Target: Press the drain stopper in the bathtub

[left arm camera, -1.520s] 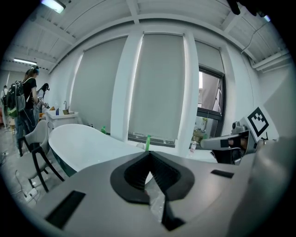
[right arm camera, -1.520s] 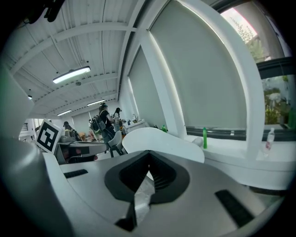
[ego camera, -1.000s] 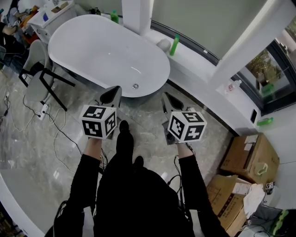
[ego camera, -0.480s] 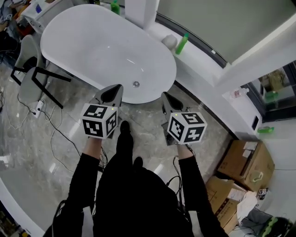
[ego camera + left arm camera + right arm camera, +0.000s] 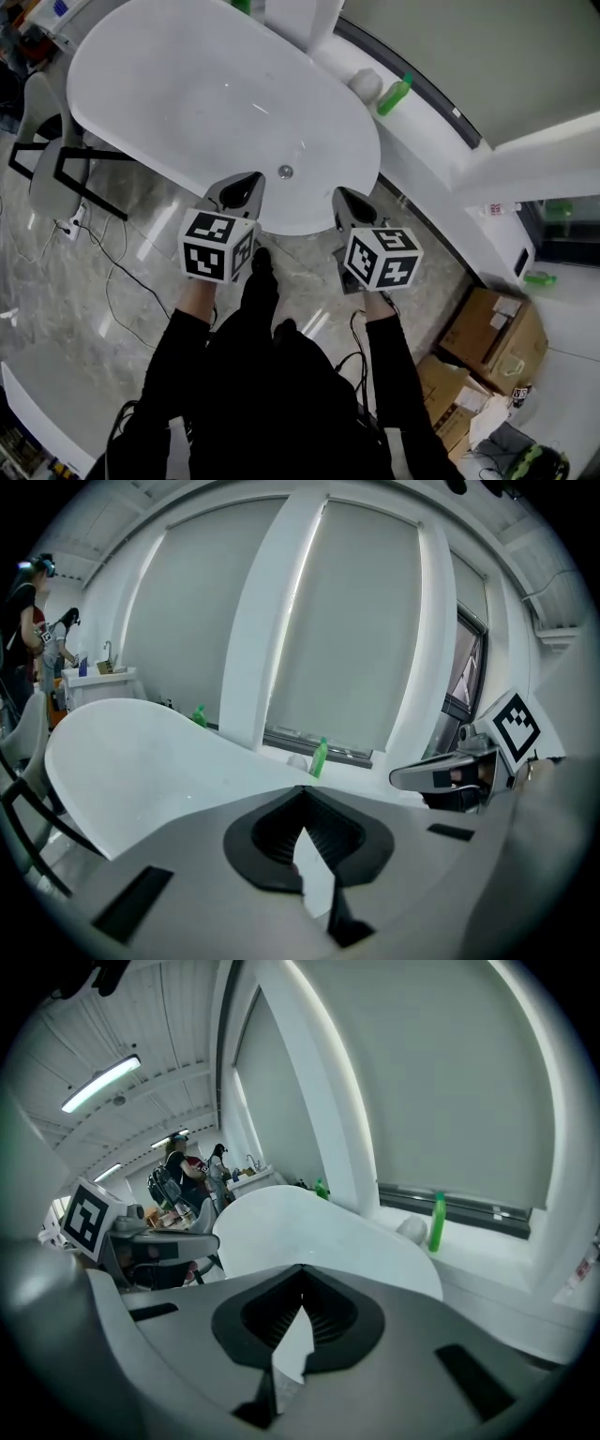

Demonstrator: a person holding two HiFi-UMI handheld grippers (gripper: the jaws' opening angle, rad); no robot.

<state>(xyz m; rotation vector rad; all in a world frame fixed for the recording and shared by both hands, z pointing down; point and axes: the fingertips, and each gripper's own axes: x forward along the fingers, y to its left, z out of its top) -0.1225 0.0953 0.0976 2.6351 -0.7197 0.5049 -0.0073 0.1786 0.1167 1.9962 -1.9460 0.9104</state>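
Observation:
In the head view a white oval bathtub (image 5: 187,103) fills the upper left, with the small round metal drain stopper (image 5: 285,172) near its close end. My left gripper (image 5: 247,185) is shut and empty, its tip over the tub's near rim just left of the stopper. My right gripper (image 5: 348,201) is also shut and empty, pointing at the rim to the stopper's right. The left gripper view shows its closed jaws (image 5: 305,791) before the tub's wall (image 5: 141,761). The right gripper view shows its own closed jaws (image 5: 302,1271) and the tub (image 5: 309,1232). The stopper is hidden in both gripper views.
A green bottle (image 5: 396,94) and a white round object (image 5: 366,84) stand on the window ledge (image 5: 441,178) behind the tub. A chair (image 5: 47,159) and floor cables (image 5: 122,272) lie left. Cardboard boxes (image 5: 492,323) sit at right. The person's feet (image 5: 261,267) stand at the tub's edge.
The person has stepped closer to the tub. Both grippers now reach the near rim on either side of the stopper. Both have stayed shut.

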